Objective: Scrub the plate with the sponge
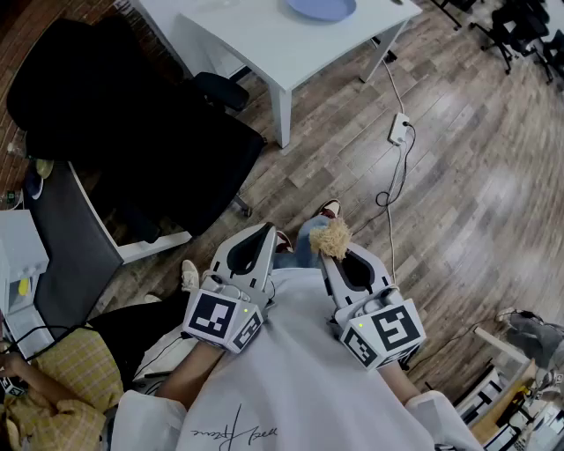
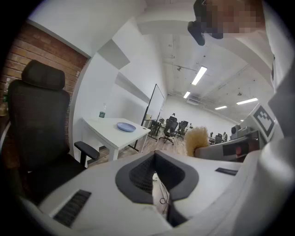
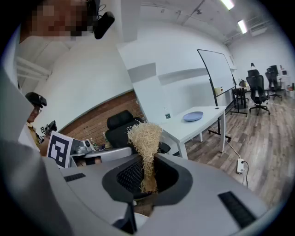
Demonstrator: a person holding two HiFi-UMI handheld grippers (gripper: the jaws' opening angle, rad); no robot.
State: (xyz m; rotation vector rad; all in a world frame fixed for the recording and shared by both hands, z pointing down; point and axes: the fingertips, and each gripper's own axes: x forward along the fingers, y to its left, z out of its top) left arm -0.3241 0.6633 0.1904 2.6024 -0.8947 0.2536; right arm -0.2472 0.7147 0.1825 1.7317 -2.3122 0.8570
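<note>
I hold both tools close against my white shirt (image 1: 300,379), pointing out over the wooden floor (image 1: 476,176). My right gripper (image 3: 147,156) has its fingers pressed together on the sponge (image 3: 144,132), a straw-coloured, stringy bundle. They pinch its lower end, and the frayed top fans out above the fingertips. My left gripper (image 2: 154,156) has its fingers closed tip to tip with nothing between them. The two grippers sit side by side, a little apart, and in the left gripper view the sponge shows just off to the right.

The plate (image 1: 322,7), pale blue and round, lies on the white table (image 1: 264,44) well ahead of me, far from both grippers, with nothing touching it. A black office chair (image 1: 132,123) stands to the left of the table, near a brick wall (image 3: 92,122). A white power strip (image 1: 399,129) lies on the floor beside the table's leg, its cable (image 1: 392,203) trailing back toward my feet
</note>
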